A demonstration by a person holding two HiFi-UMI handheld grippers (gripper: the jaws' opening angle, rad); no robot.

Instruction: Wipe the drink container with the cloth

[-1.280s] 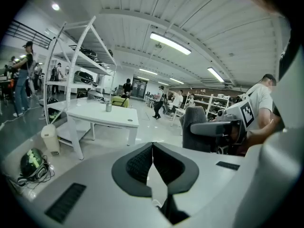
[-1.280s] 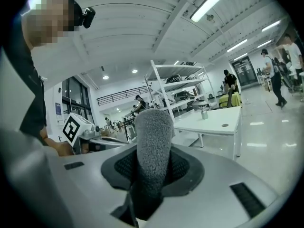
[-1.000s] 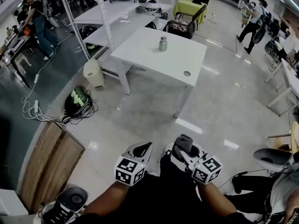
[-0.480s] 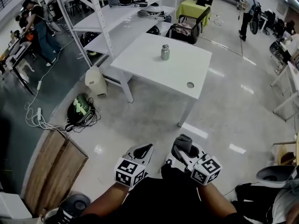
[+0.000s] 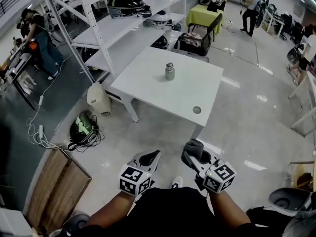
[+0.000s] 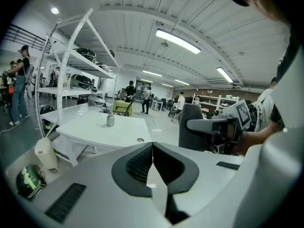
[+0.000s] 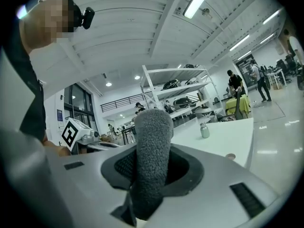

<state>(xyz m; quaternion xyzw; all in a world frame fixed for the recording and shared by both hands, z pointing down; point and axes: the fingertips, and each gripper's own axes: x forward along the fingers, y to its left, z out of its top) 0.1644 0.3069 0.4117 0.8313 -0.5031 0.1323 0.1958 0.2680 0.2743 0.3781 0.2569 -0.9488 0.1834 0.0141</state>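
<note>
In the head view, a metal drink bottle (image 5: 170, 71) is seen standing upright on a white table (image 5: 143, 80), towards the table's far side. Both grippers are held low by the person's body, well short of the table's near edge. In the left gripper view, the left gripper (image 5: 154, 155) is shown with its jaws pressed together and nothing between them; the bottle is seen on the table, well beyond and left of the jaw tips. In the right gripper view, the right gripper (image 5: 191, 157) is clamped on a grey cloth (image 5: 194, 147), which stands up between the jaws, with the table-top bottle far off to its right.
</note>
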